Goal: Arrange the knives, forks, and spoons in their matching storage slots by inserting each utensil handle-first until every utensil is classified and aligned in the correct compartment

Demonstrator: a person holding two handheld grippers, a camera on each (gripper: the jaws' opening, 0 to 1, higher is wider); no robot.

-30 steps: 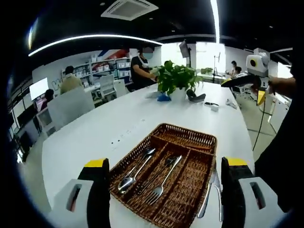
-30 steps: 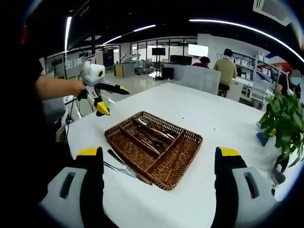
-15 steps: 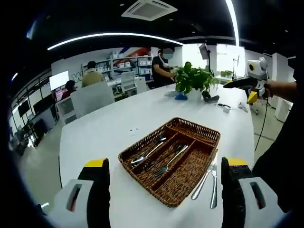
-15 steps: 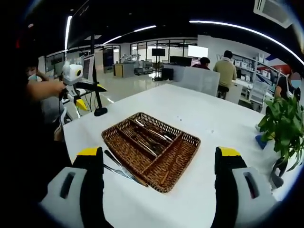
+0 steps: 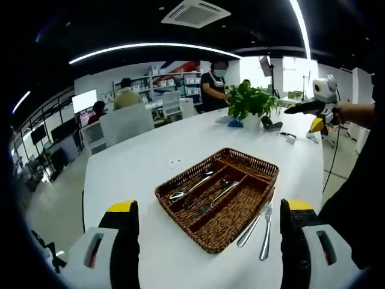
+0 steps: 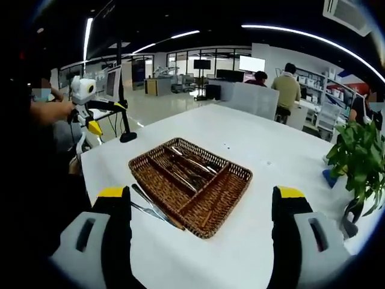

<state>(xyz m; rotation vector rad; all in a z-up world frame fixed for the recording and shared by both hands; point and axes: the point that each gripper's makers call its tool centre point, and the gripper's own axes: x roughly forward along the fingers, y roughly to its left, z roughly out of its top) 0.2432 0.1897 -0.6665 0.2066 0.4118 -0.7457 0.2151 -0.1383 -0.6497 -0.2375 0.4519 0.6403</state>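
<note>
No legible labels: wicker tray [image 5: 249, 171] w/ cutlery, two knives [image 5: 257, 224] beside.

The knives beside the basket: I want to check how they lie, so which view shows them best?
The left gripper view. There the knives lie in full on the table along the wicker basket, nothing covering them. In the right gripper view the knives are darker, and the nearer end runs behind that gripper's jaw.
</note>
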